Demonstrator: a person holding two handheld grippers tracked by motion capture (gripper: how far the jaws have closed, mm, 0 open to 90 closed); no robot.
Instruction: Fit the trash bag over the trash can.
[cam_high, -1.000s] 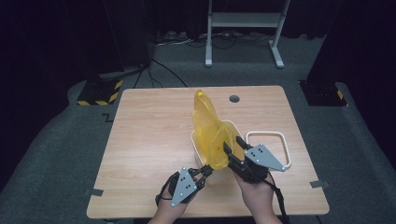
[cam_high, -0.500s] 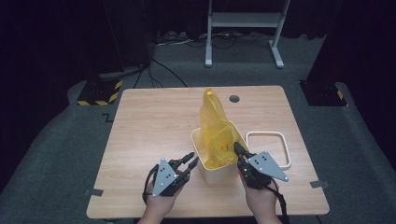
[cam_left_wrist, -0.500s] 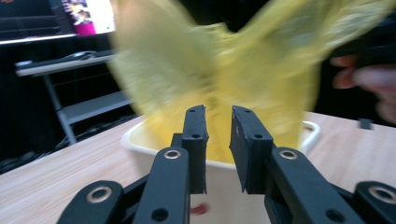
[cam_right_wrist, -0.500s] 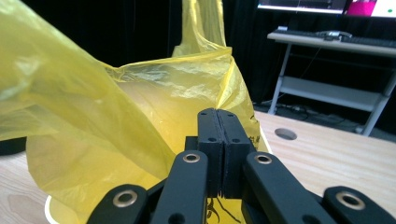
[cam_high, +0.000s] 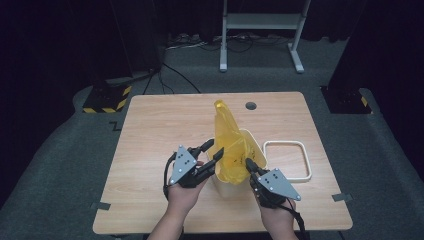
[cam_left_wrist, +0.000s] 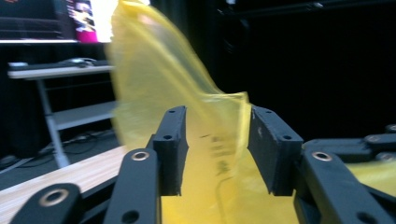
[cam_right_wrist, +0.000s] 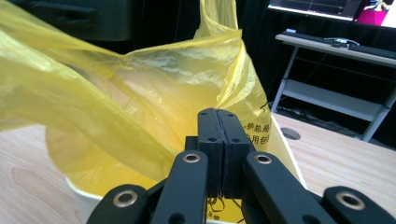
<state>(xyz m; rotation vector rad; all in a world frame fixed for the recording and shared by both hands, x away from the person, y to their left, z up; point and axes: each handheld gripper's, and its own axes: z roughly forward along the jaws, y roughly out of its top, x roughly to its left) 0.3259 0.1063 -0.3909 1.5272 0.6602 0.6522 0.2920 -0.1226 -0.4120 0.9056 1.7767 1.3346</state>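
Yellow plastic bag being fitted into a cream bin near the worktop's front edge

Thin, translucent yellow plastic bag (cam_high: 230, 150) stands half inside the cream plastic bin (cam_high: 255, 145), its top rising above the rim, so it can likely be spread as a liner. Right gripper (cam_high: 248, 163) has its jaws pressed together on the bag's edge, pinning that side at the rim. Left gripper (cam_high: 212, 150) has just been opening; its jaws stand apart with the film loose between them, ready to re-grip. Beside the bin lies a white rectangular plastic frame (cam_high: 287, 160).
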